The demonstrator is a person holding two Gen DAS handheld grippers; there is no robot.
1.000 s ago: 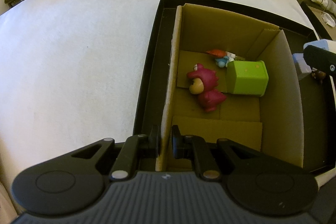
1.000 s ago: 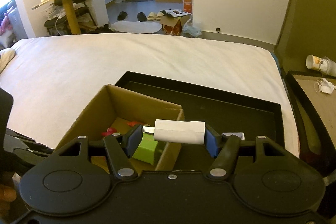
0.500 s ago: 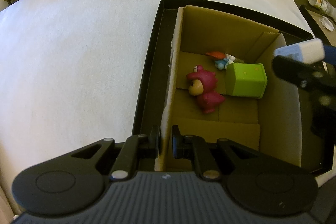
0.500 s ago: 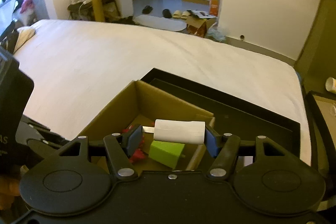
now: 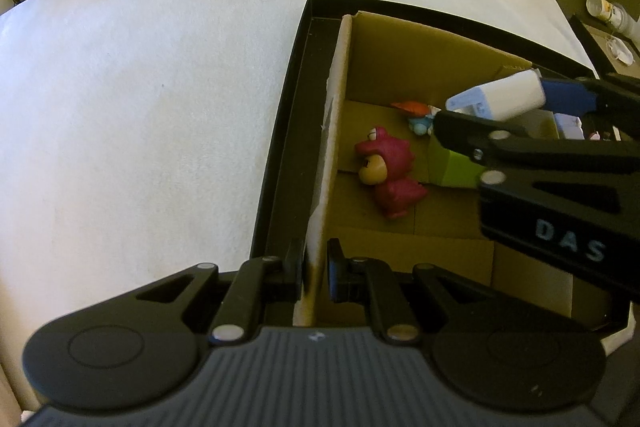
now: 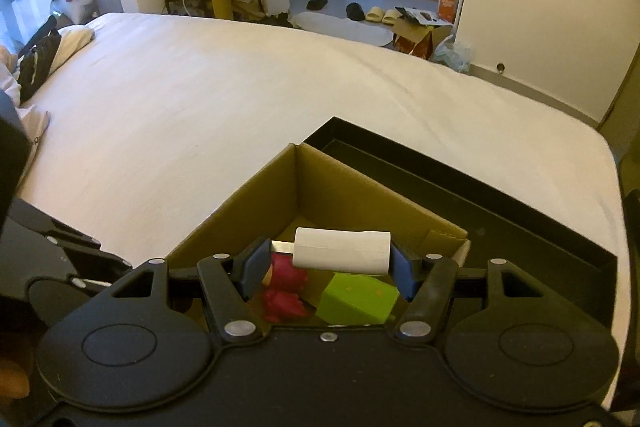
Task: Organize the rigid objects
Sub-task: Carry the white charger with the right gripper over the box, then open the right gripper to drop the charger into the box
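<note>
The left tongs [image 5: 313,269] are closed on the near left wall of an open brown cardboard box [image 5: 338,131], one finger outside the wall and one inside, pinching the cardboard edge between them. The box stands inside a shallow black rectangular tray [image 5: 280,155], which rests on a bed covered with a white sheet [image 5: 140,87].

The right tongs [image 6: 326,267] stand partly open and grip a small white rectangular block [image 6: 342,251] across its length, the blue pads pressing on its two ends; a thin metallic strip shows at the block's left end. In the left wrist view the block [image 5: 500,99] hangs above the right side of the box's opening, over the toys inside.

On the floor of the box lie a pink dinosaur-shaped figurine with a tan face [image 5: 388,171], on its side near the middle, a lime-green plastic cube [image 6: 358,297] just to its right, and a small blue and orange toy [image 5: 418,115] against the far wall. The right tongs partly hide the green cube in the left wrist view. Beyond the bed, slippers [image 6: 382,15] lie on the floor.
</note>
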